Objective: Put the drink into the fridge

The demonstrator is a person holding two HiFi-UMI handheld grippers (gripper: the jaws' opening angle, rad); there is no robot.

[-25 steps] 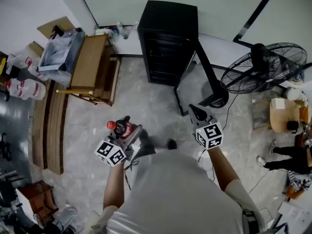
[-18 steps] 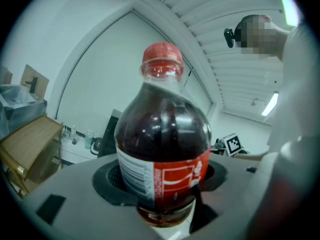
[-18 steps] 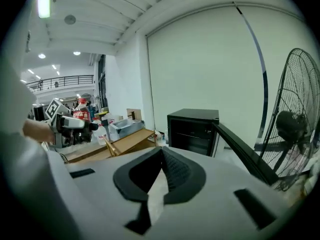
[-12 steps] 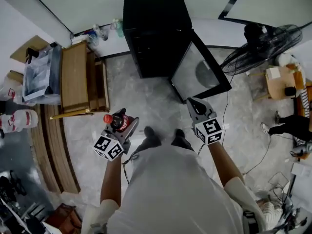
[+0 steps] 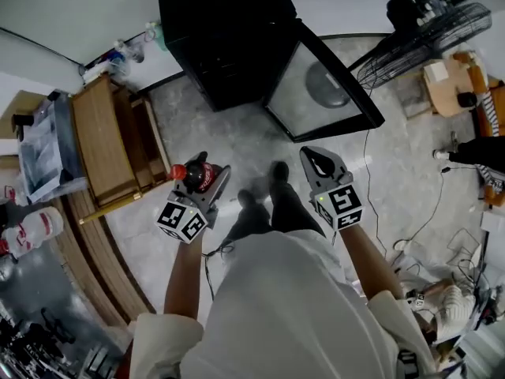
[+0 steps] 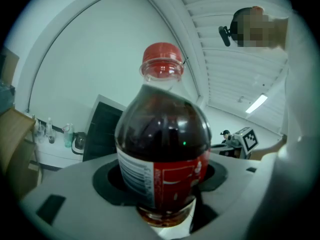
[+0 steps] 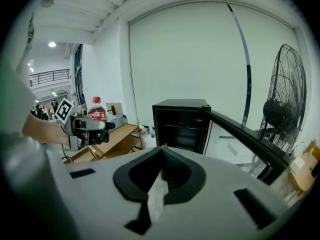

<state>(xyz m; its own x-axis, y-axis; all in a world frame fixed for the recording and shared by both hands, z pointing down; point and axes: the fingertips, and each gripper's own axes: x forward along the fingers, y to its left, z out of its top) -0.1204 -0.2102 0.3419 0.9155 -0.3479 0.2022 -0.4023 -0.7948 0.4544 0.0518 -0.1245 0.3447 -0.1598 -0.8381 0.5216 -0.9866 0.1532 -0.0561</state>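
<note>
At about ten o'clock from the person stands a wooden rack [image 5: 102,144], well clear of the path. Just right of it, the left gripper [image 5: 207,181] is clamped on the drink, a red-capped cola bottle [image 5: 194,177]. Its jaws are wrapped round the lower, labelled part of the body and the bottle is carried upright, well short of the fridge. At twelve o'clock the black fridge [image 5: 225,38] stands with its compartment exposed. The right gripper [image 5: 319,163] is empty, its jaws brought together on nothing. The glass door [image 5: 323,85] swings out toward one o'clock, with a floor fan [image 5: 426,18] behind it at two o'clock.

The grip sits low on a tall, heavy bottle, so a quick swing forward could tilt or slip it in the jaws. The cap could also catch on a shelf or the top of the opening if the bottle goes in too high. The door's edge lies close to the right gripper's line and could be knocked. A cable [image 5: 369,181] trails across the floor at three o'clock, where a foot could snag it.
</note>
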